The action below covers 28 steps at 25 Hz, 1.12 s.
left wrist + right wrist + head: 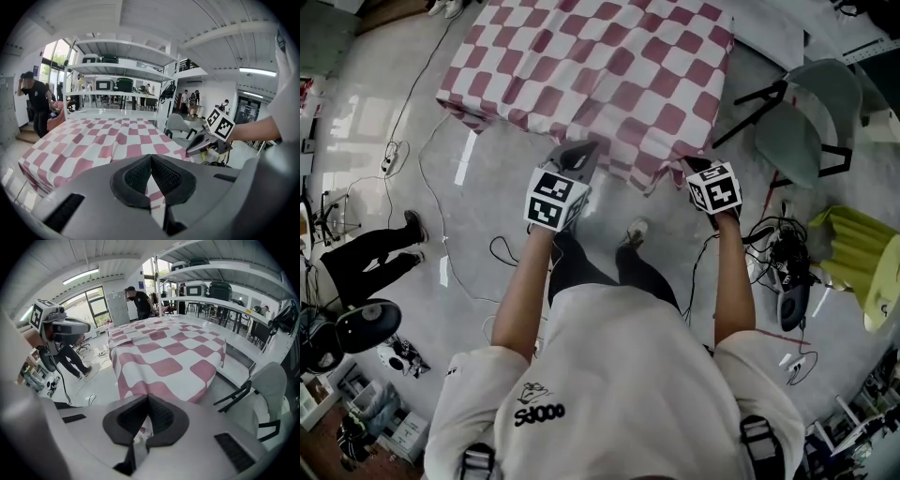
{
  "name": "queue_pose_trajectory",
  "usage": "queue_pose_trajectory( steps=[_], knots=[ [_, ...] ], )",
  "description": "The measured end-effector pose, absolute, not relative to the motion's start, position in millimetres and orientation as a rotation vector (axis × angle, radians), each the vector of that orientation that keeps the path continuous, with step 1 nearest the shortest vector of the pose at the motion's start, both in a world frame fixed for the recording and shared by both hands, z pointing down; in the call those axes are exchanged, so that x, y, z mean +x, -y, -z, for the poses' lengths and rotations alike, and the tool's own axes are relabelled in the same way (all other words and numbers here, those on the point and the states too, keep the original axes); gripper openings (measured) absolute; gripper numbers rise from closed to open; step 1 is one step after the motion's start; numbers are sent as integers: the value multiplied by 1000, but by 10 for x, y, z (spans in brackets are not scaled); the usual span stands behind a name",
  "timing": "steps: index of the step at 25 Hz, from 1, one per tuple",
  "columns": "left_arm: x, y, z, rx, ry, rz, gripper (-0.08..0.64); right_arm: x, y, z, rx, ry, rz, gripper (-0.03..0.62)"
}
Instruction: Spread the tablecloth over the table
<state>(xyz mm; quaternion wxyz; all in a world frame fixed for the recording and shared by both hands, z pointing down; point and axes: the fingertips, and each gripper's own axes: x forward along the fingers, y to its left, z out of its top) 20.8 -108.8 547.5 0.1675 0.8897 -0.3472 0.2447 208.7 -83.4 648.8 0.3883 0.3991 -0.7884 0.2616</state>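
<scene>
A red-and-white checked tablecloth (600, 66) lies over the table, and its near edge hangs down toward me. My left gripper (579, 153) is shut on that near edge left of centre. In the left gripper view the jaws (151, 159) meet with cloth (93, 140) running under them. My right gripper (692, 167) is shut on the near right corner, which is drawn to a point. In the right gripper view the closed jaws (149, 398) pinch the hanging cloth (164, 357). Each gripper shows in the other's view: the right gripper (193, 149) and the left gripper (86, 327).
A grey chair (806, 122) stands right of the table, and a yellow object (853, 253) with tangled cables sits on the floor beyond it. Cables (441, 253) trail on the left floor near a standing person (375, 248). White shelving (122, 70) rises behind the table.
</scene>
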Motion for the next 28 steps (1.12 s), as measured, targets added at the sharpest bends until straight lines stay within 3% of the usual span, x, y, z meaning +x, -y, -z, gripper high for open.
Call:
queue_pose_trajectory(
  steps=[10,28],
  knots=[
    [605,1043,-5540,2548,950,-725,28,2693,734,-6503,1079,1989,-675,25],
    [607,1070,-5701,2497,941,-768,28,2897,801,-6676,1078,1980,-721,25]
  ],
)
